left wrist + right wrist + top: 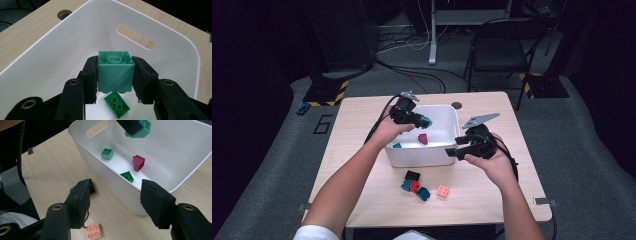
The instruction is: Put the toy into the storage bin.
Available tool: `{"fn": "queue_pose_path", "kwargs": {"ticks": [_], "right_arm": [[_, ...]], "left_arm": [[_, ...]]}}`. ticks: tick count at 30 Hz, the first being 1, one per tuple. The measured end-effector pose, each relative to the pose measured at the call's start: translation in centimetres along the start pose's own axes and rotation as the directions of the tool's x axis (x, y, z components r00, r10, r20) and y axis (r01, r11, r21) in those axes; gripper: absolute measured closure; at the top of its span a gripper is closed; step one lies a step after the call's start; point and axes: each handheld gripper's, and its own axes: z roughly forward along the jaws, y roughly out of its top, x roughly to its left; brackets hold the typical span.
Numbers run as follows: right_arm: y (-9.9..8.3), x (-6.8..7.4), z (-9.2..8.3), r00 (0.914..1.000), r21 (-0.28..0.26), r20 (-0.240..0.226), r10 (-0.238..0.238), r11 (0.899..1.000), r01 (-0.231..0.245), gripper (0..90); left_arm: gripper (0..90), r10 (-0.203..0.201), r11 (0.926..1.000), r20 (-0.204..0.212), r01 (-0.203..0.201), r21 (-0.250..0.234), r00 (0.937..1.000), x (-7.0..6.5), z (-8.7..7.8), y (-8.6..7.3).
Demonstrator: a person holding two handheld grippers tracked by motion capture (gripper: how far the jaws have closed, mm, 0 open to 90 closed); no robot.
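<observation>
Nearest the person, a pink brick [442, 190] and a cluster of black, red and teal bricks [414, 185] lie on the table [362, 165]. Just beyond, the right gripper [453, 151] hovers beside the white bin [422, 157], jaws spread and empty. The left gripper [424, 121] pinches a teal brick [115, 72] over the bin, above a green brick [117, 104], a maroon brick [138, 163] and a small teal brick [107, 153]. No readable writing anywhere; the black brick is partly hidden behind the right jaw.

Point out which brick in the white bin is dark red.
The dark red brick lying tipped on the floor of the white bin. The other loose bricks there are green: a mint one and a darker flat one.
</observation>
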Motion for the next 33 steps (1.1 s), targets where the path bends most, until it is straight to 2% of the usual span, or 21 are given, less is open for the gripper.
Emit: {"fn": "queue_pose_path", "kwargs": {"ticks": [4, 7, 14, 17, 19, 22, 25, 28, 33], "right_arm": [[0.0, 0.0, 0.0, 1.0, -0.001, -0.002, -0.003, 1.0, 0.003, 40.1], [0.0, -0.1, 0.0, 1.0, -0.003, -0.001, 0.001, 1.0, -0.001, 40.1], [0.0, 0.0, -0.1, 1.0, -0.003, -0.002, 0.006, 1.0, -0.006, 40.1], [0.0, -0.1, 0.0, 1.0, -0.007, -0.003, -0.008, 1.0, 0.008, 40.1], [0.0, -0.1, 0.0, 1.0, -0.001, -0.003, 0.004, 1.0, -0.004, 40.1], [0.0, -0.2, -0.1, 1.0, -0.007, -0.001, 0.0, 1.0, 0.0, 40.1], [0.0, -0.2, -0.2, 1.0, -0.006, 0.0, 0.007, 1.0, -0.007, 40.1], [0.0, -0.2, -0.2, 1.0, -0.007, 0.002, 0.008, 1.0, -0.008, 40.1], [0.0, -0.3, -0.2, 1.0, -0.008, 0.005, 0.005, 1.0, -0.005, 40.1]], "left_arm": [[58.3, -0.01, 0.9999, -0.001, 0.01, 0.001, 0.9999, 0.4, 1.0, -0.1], [58.2, 0.004, 0.9995, -0.004, -0.003, 0.03, 1.0, 0.5, 1.7, -0.2], [58.2, 0.014, 0.9978, -0.015, -0.013, 0.065, 0.9998, 0.5, 2.9, -0.3], [58.1, 0.025, 0.9962, -0.028, -0.022, 0.084, 0.9993, 0.4, 3.2, -0.4], [57.7, 0.028, 0.9962, -0.029, -0.026, 0.083, 0.9992, 0.3, 3.3, -0.4], [54.2, 0.024, 0.9962, -0.036, -0.021, 0.084, 0.9991, 0.2, 3.1, -0.3], [51.1, 0.009, 0.998, -0.041, -0.006, 0.062, 0.9991, 0.2, 2.4, -0.2], [51.0, 0.012, 0.9994, -0.04, -0.01, 0.033, 0.9991, -0.1, 1.3, -0.1], [50.0, 0.036, 0.9993, -0.049, -0.036, 0.012, 0.9982, -1.1, -0.6, 0.1]]}}
